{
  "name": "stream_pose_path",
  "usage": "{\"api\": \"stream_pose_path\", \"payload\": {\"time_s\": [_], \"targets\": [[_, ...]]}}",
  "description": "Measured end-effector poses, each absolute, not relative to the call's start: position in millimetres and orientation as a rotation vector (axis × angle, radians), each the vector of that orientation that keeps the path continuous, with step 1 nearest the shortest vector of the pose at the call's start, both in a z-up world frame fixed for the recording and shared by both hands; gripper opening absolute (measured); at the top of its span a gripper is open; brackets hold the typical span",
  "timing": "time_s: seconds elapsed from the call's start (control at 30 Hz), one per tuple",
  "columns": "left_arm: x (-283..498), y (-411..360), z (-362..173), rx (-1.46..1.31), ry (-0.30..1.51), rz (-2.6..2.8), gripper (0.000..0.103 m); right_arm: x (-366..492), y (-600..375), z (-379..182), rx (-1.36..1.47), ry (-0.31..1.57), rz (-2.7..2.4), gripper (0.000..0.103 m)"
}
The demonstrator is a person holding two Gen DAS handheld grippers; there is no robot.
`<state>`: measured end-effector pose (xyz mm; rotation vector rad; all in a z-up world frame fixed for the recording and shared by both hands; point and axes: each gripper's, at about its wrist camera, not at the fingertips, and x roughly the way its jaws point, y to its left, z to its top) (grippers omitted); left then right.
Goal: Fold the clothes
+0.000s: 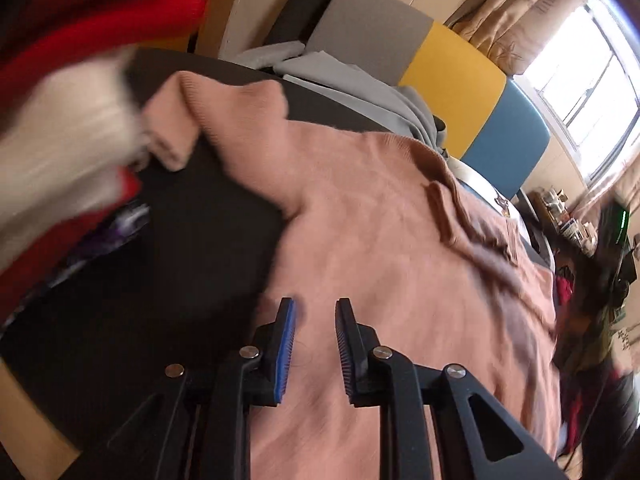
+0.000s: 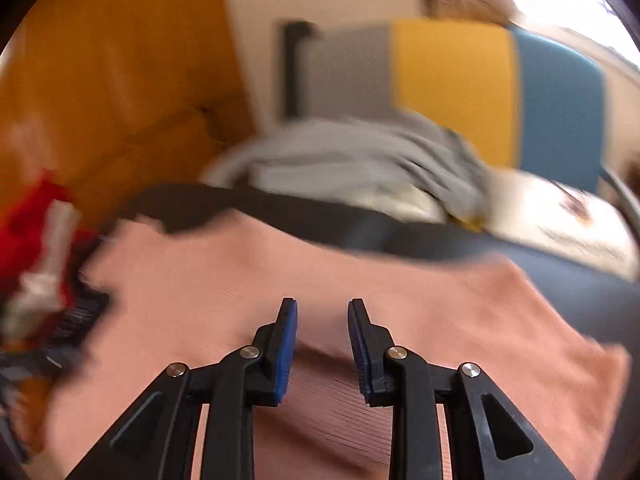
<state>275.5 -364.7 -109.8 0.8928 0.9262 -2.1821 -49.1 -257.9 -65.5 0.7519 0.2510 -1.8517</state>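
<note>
Pink knit sweater (image 1: 380,240) lies spread flat on a dark tabletop (image 1: 192,248), covering most of it. One sleeve (image 1: 188,120) is folded back toward the far left corner, its ribbed cuff lying on bare dark surface. Collar (image 1: 452,216) sits near the right edge.

Left gripper (image 1: 316,320): jaws apart, nothing between them, hovering above the sweater body near the front edge. Blue pads visible on the inner faces.

Right gripper (image 2: 322,320): jaws likewise parted and empty, held over the pink fabric (image 2: 360,280). This view is motion-blurred; fine detail is not readable.

At far left in the left wrist view, a blurred pale shape against a red sleeve (image 1: 80,20); cannot tell exactly what it is.

Beyond the far edge of the table: a crumpled grey garment (image 2: 360,160) heaped on a seat, backed by grey (image 1: 372,32), yellow (image 1: 456,76) and blue (image 1: 508,140) panels. Curtained window (image 1: 580,60) at upper right. Orange cushioned surface (image 2: 120,100) to the left in the right wrist view.
</note>
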Motion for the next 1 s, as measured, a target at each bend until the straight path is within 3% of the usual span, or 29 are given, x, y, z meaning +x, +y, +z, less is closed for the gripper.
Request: {"api": "stream_pose_path", "payload": {"time_s": [0.17,0.43,0.5,0.57,0.7,0.73,0.77,0.83,1.0], "targets": [[310,-358,-114,0.873,1.018,-2.193,0.023,35,-367,-57,0.661,0.380,-1.469,0.037],[330,-367,-123,0.869,1.128,-2.178,0.024,98,-478,-94,0.647,0.533,-1.266,0.038],[331,-372,-125,0.874,1.136,-2.183,0.024,107,-496,-103,0.640,0.574,-1.251,0.045],[329,-376,-125,0.884,1.134,-2.187,0.025,115,-514,-113,0.633,0.615,-1.236,0.062],[324,-382,-130,0.896,1.133,-2.179,0.025,133,-551,-132,0.618,0.696,-1.204,0.065],[324,-384,-131,0.894,1.147,-2.169,0.025,137,-561,-137,0.615,0.717,-1.195,0.057],[325,-385,-133,0.889,1.159,-2.162,0.025,142,-570,-142,0.611,0.737,-1.187,0.029],[325,-384,-134,0.889,1.164,-2.155,0.025,145,-584,-147,0.620,0.745,-1.179,0.007],[319,-379,-131,0.896,1.162,-2.161,0.025,84,-564,-104,0.815,0.354,-1.225,0.007]]}}
